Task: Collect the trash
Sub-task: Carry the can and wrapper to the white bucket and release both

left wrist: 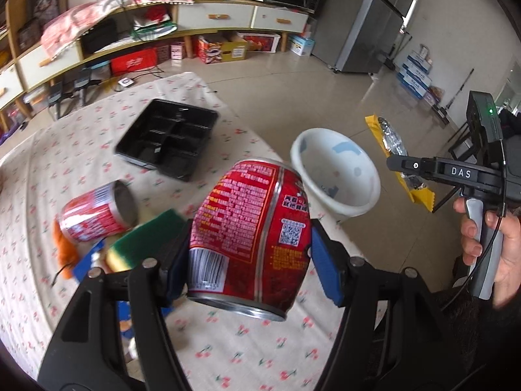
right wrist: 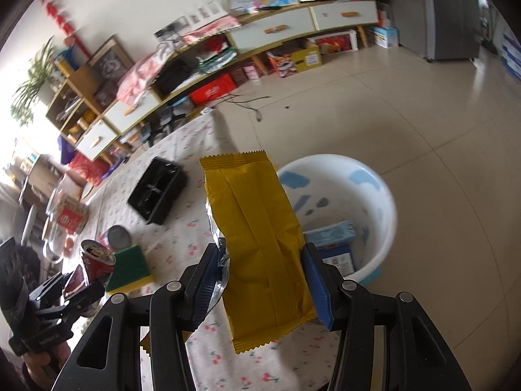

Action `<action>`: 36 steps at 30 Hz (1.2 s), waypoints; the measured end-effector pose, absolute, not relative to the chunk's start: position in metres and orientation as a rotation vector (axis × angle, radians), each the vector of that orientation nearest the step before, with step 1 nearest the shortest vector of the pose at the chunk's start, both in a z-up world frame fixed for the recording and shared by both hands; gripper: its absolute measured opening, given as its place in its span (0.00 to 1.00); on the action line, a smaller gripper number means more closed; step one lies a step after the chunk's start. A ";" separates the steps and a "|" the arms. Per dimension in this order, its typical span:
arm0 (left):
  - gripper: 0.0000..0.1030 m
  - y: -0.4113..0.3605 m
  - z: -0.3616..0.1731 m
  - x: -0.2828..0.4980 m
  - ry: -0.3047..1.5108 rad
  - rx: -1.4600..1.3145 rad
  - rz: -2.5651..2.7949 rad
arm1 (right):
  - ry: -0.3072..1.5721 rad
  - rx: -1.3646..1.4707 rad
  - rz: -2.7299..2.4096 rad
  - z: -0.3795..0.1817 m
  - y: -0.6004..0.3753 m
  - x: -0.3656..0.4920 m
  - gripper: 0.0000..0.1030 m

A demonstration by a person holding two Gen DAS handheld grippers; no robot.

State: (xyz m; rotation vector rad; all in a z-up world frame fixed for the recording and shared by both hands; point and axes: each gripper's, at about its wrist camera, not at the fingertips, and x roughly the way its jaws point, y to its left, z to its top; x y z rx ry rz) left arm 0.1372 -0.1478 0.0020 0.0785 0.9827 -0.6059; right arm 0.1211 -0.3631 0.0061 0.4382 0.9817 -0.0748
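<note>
My left gripper (left wrist: 249, 254) is shut on a dented red can (left wrist: 250, 231), held above the cherry-print tablecloth (left wrist: 97, 150); the same can (right wrist: 94, 260) shows at the lower left of the right wrist view. My right gripper (right wrist: 262, 280) is shut on a yellow snack wrapper (right wrist: 257, 238), which shows from the side as the yellow wrapper (left wrist: 387, 150) in the left wrist view. A white plastic bin (right wrist: 384, 195) stands on the floor beside the table, holding blue cartons (right wrist: 332, 238). The bin (left wrist: 338, 176) lies just right of the held can.
On the table lie a second red can (left wrist: 94, 215), a green and yellow sponge (left wrist: 146, 238), a black compartment tray (left wrist: 166, 137) and an orange item (left wrist: 65, 251). A low cabinet (left wrist: 208, 16) with boxes under it runs along the wall, and a grey fridge (left wrist: 368, 22) stands at the right.
</note>
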 end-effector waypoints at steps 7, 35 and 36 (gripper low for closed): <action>0.66 -0.219 -0.015 0.158 1.012 0.116 -0.678 | 1.013 0.508 -0.161 -0.012 -0.407 0.119 0.51; 0.83 -0.223 -0.013 0.167 1.019 0.070 -0.639 | 1.048 0.555 -0.255 -0.030 -0.447 0.124 0.51; 0.83 -0.215 -0.013 0.167 1.022 0.068 -0.624 | 1.052 0.548 -0.254 -0.030 -0.444 0.127 0.51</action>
